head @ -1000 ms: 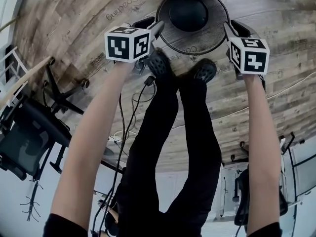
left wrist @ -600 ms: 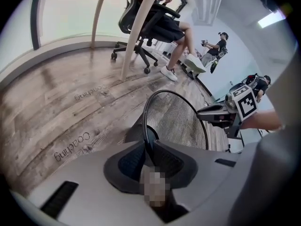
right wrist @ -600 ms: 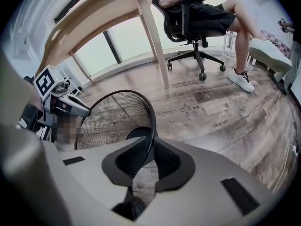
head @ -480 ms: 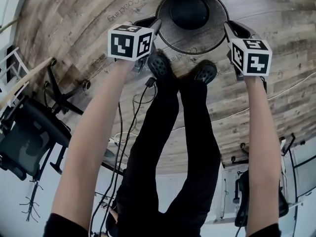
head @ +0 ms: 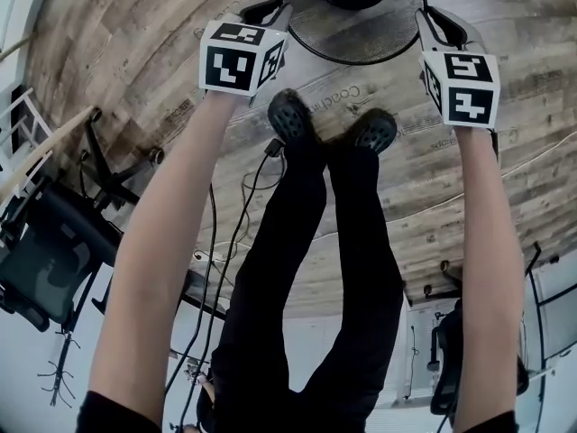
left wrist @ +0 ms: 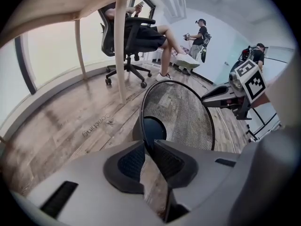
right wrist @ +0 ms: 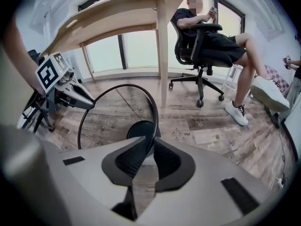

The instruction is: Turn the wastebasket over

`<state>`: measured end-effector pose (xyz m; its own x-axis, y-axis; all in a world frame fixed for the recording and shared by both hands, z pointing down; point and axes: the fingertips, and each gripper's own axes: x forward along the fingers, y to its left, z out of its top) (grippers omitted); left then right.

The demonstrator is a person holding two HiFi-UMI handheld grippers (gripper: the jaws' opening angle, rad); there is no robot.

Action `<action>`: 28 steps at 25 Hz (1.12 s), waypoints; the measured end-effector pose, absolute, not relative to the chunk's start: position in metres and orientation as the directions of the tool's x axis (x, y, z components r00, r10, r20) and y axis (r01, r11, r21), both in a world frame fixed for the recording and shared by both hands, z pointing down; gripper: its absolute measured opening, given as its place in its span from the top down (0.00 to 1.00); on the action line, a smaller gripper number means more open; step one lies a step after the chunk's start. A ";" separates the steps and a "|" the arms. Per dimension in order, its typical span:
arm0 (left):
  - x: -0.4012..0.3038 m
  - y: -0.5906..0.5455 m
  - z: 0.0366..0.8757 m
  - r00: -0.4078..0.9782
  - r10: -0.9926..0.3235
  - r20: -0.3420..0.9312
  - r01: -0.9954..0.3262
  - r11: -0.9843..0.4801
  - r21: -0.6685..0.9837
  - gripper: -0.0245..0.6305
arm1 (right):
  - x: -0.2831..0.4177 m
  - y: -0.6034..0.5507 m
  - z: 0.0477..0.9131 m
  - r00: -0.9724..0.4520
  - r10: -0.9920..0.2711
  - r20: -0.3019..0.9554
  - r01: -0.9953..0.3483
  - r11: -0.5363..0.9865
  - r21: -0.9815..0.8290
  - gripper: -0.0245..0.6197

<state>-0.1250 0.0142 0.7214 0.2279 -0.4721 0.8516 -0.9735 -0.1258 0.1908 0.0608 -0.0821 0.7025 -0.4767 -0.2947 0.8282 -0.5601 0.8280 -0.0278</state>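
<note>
The wastebasket (head: 353, 36) is round, black wire mesh with a solid dark bottom, and the head view's top edge cuts it off. It hangs tilted between my two grippers, with its open mouth toward me. My left gripper (head: 285, 13) is shut on the left side of the rim (left wrist: 143, 126). My right gripper (head: 420, 18) is shut on the right side of the rim (right wrist: 154, 126). Both pairs of jaws have just been closing, with the thin rim between their pads. Each gripper view shows the mesh wall (left wrist: 183, 112) and the other gripper across it (right wrist: 75, 95).
My two black shoes (head: 290, 115) stand on the wood floor just below the basket. A pale wooden table leg (right wrist: 162, 55) and an office chair with a seated person (right wrist: 207, 46) are beyond it. Another chair (head: 54, 251) and cables (head: 221, 242) lie behind me, and two people (left wrist: 200, 36) stand far off.
The basket and both grippers have moved toward the top of the head view, away from my feet. The basket's far side has slid out of the picture. Both grippers have rolled slightly.
</note>
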 end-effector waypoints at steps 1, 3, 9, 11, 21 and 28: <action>-0.125 0.013 0.722 0.224 -0.479 0.849 -0.974 -0.129 0.184 0.86 | 0.061 -0.082 0.702 -0.473 -0.307 0.826 -0.561 0.828 -0.014 0.85; -0.124 0.012 0.722 0.218 -0.489 0.844 -0.975 -0.134 0.175 0.86 | 0.064 -0.079 0.703 -0.466 -0.323 0.823 -0.569 0.822 0.001 0.85; -0.117 0.035 0.725 0.227 -0.466 0.855 -0.974 -0.124 0.191 0.86 | 0.071 -0.056 0.701 -0.478 -0.301 0.825 -0.572 0.820 -0.033 0.85; -0.111 0.050 0.729 0.243 -0.442 0.864 -0.970 -0.112 0.215 0.86 | 0.073 -0.044 0.700 -0.480 -0.276 0.833 -0.572 0.818 -0.059 0.86; -0.088 0.113 0.755 0.301 -0.351 0.887 -0.954 -0.092 0.287 0.89 | 0.110 0.035 0.723 -0.506 -0.083 0.858 -0.530 0.815 -0.234 0.87; -0.060 0.149 0.792 0.321 -0.235 0.918 -0.928 -0.273 0.254 0.89 | 0.141 0.078 0.773 -0.443 0.000 0.897 -0.509 0.823 -0.252 0.88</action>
